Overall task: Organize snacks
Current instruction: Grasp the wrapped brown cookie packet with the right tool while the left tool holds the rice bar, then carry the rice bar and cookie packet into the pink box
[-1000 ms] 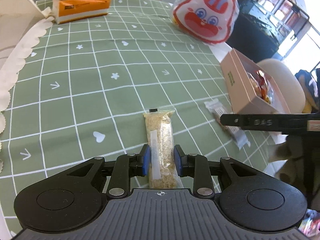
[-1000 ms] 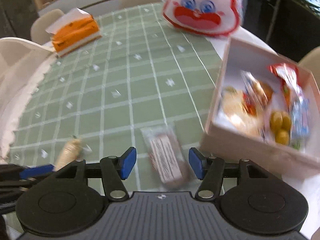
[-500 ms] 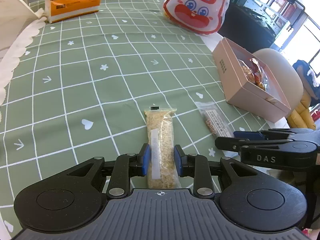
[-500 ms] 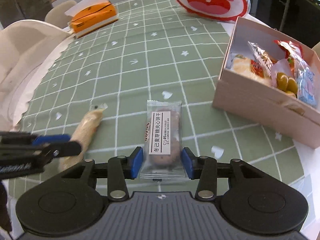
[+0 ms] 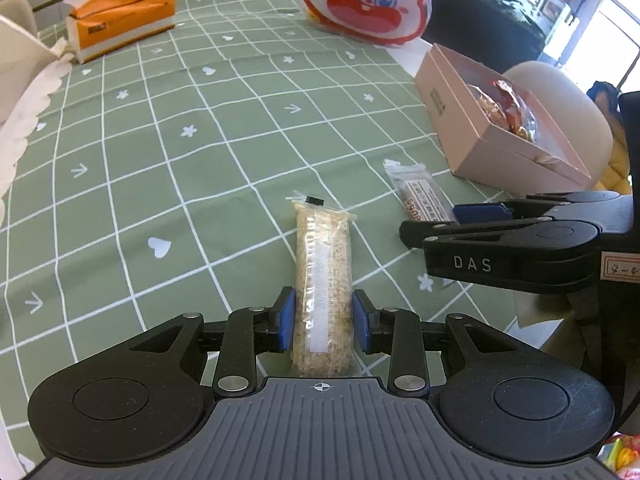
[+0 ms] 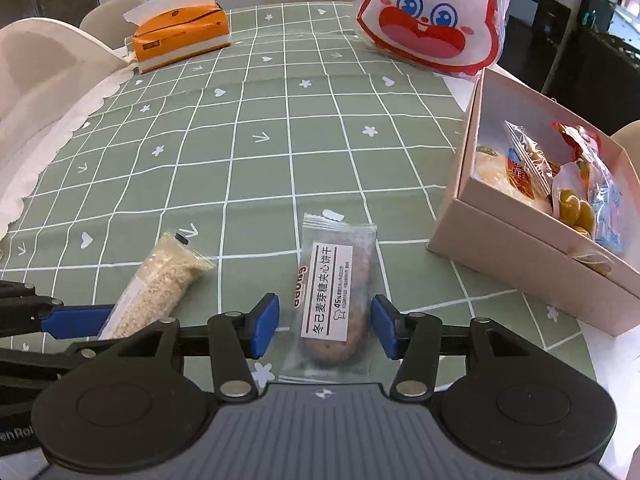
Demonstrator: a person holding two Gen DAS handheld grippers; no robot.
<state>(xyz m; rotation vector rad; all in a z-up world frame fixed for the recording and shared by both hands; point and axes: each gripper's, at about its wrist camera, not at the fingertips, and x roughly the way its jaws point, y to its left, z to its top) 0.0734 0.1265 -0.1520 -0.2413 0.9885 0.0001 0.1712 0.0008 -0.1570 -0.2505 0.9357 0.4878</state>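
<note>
Our left gripper (image 5: 323, 322) straddling the oat bar (image 5: 323, 280) on the green tablecloth (image 5: 168, 152), jaws opening with slim gaps, our right gripper (image 6: 324, 326) likewise parting around the biscuit packet (image 6: 334, 296), bare cloth ahead, pink snack box (image 6: 532, 264) at the table's right edge.

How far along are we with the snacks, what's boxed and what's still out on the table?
Done: several wrapped snacks already lie in the pink box. In hand: the left gripper, jaws opening, straddles the oat bar; the right gripper, also opening, straddles the sandwich biscuit packet. Both packets lie on the tablecloth, neither lifted. Left: grip both and box them.
</note>
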